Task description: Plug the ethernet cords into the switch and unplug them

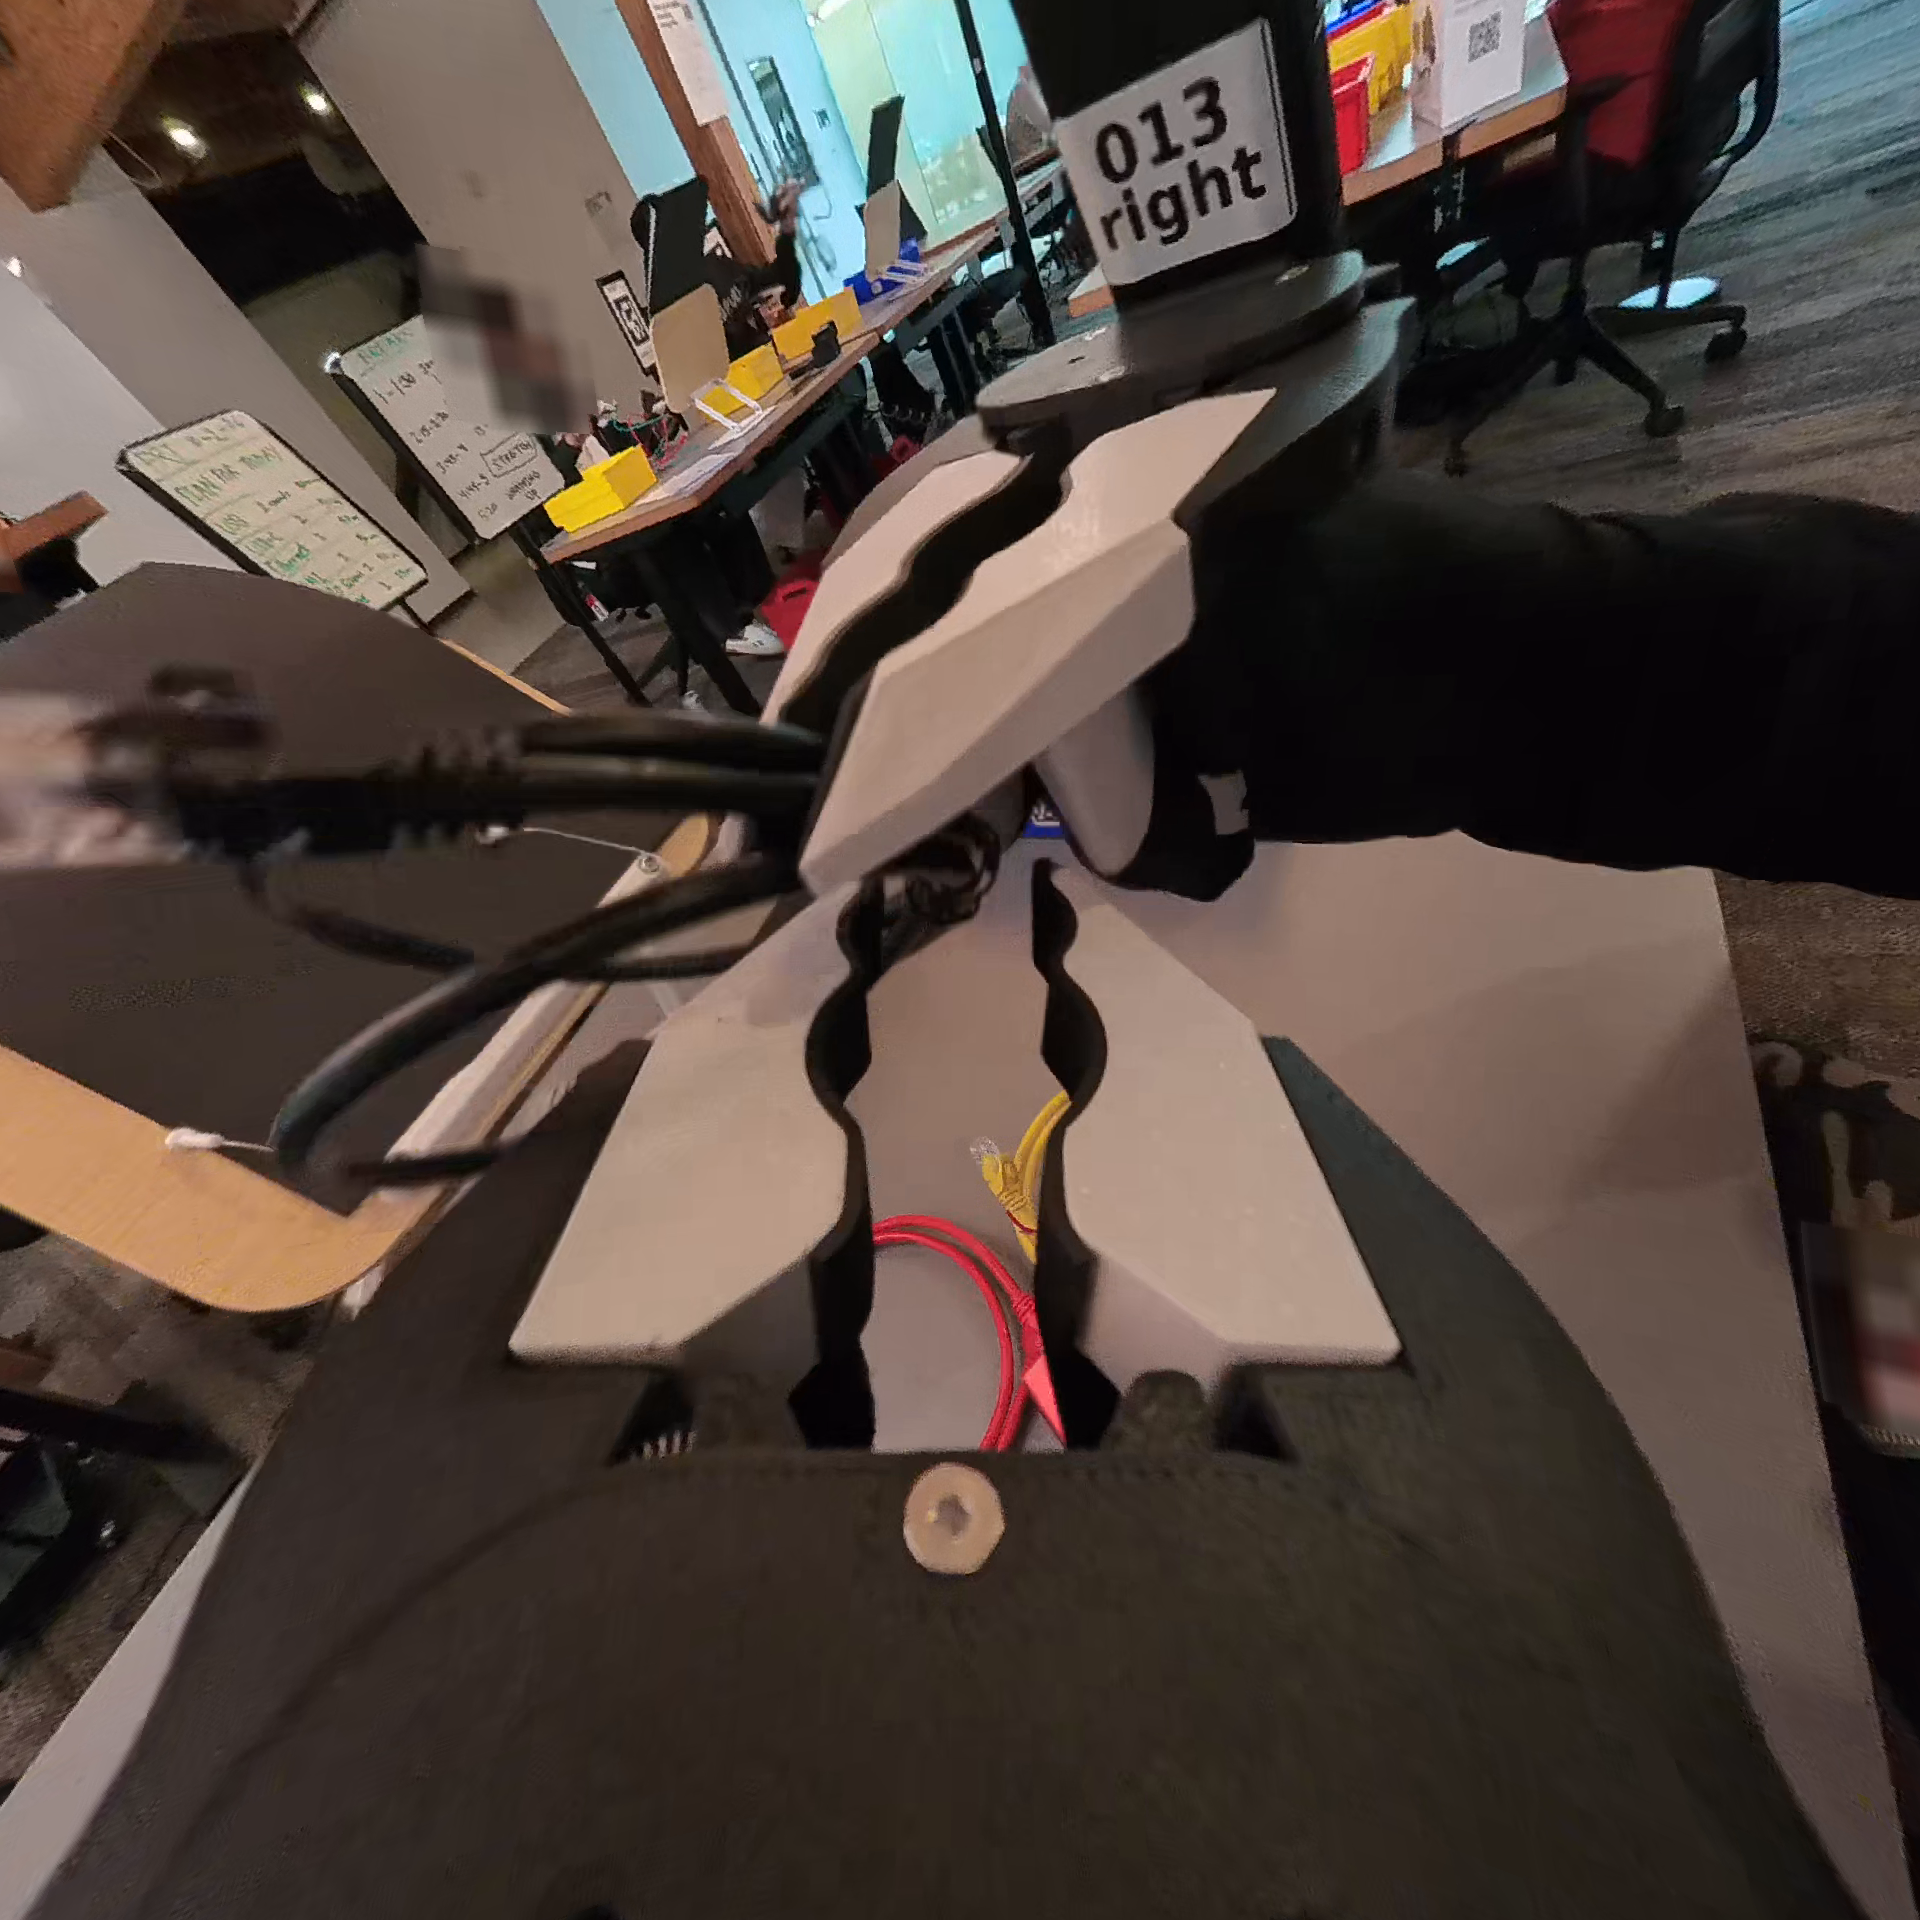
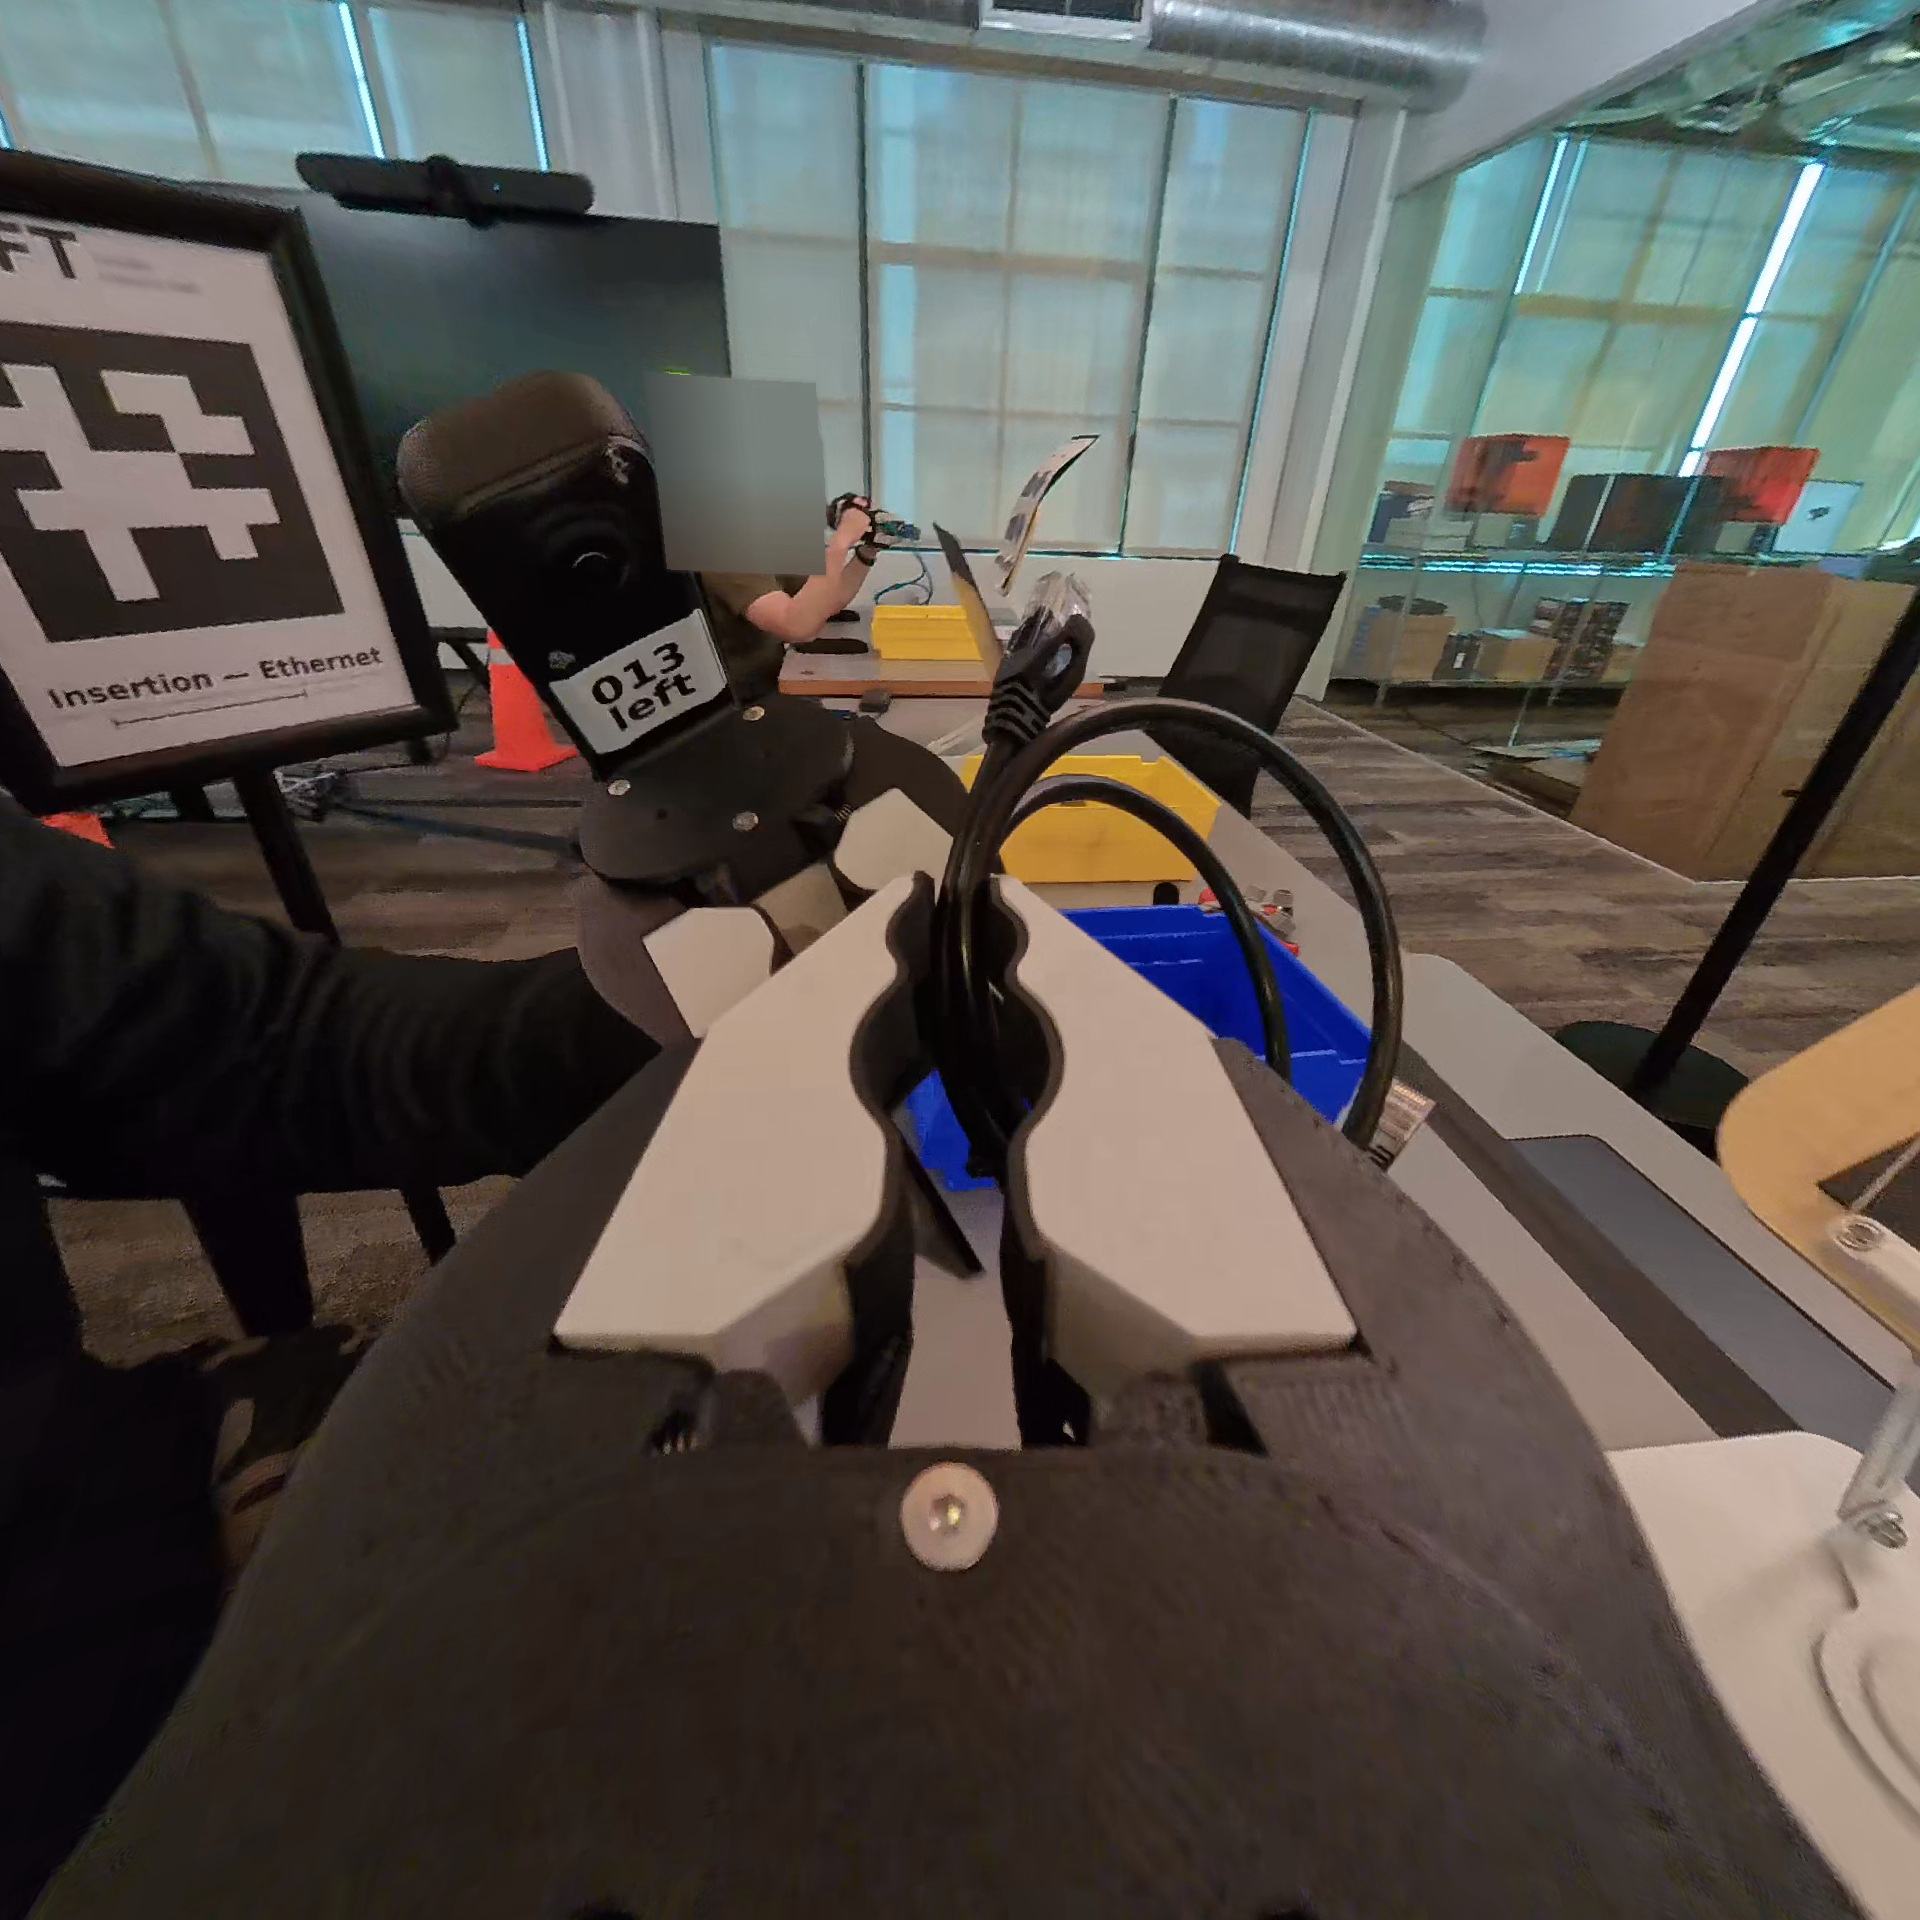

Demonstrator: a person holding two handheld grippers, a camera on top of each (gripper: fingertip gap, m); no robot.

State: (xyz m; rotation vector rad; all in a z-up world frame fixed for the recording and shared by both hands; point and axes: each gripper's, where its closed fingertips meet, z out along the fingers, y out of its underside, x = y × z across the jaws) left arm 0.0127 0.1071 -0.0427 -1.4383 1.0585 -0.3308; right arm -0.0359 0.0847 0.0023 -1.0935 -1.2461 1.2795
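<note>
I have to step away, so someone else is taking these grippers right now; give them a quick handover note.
Right gripper: shut on the black ethernet cord, held in the air, loops and one plug sticking out past the fingertips.
Left gripper: open, holding nothing, hovering over the grey table.
Red cord and yellow cord lie loose on the table under the left gripper.
The switch is not in view in either camera, so what has been plugged cannot be told.
Left: probably find the switch and carry on with the black cord.
</note>
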